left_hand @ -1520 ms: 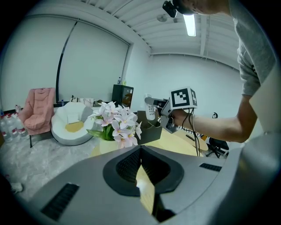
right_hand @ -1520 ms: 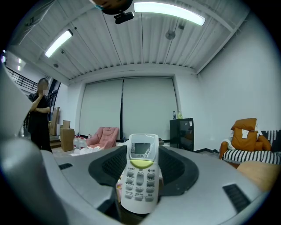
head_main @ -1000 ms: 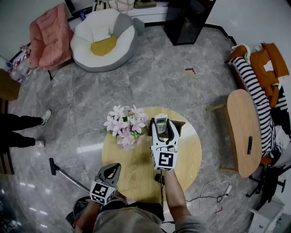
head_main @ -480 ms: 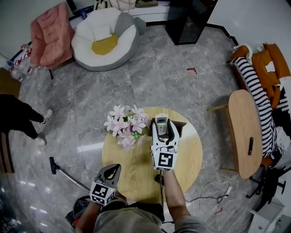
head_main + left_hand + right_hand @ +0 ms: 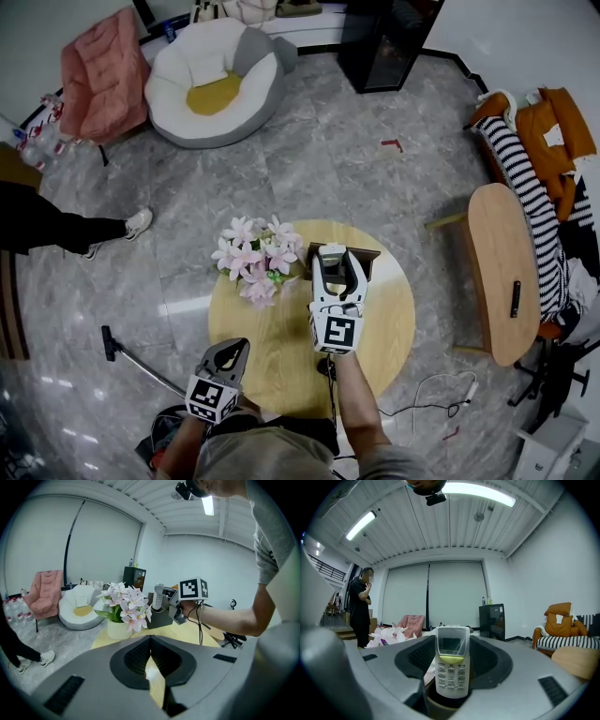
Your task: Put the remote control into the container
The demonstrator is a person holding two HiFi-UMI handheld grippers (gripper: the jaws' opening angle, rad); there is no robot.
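- The right gripper (image 5: 336, 267) clamps the remote control (image 5: 451, 667) upright by its sides, directly above the dark container (image 5: 371, 255) on the round table (image 5: 272, 342).
- The right gripper view shows the remote's lower end at the container's mouth, which the head view hides.
- The left gripper (image 5: 228, 349), jaws together and empty, hangs well back.

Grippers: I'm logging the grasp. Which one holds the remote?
The right gripper, clamped on the white remote control at the container; the left gripper holds nothing.
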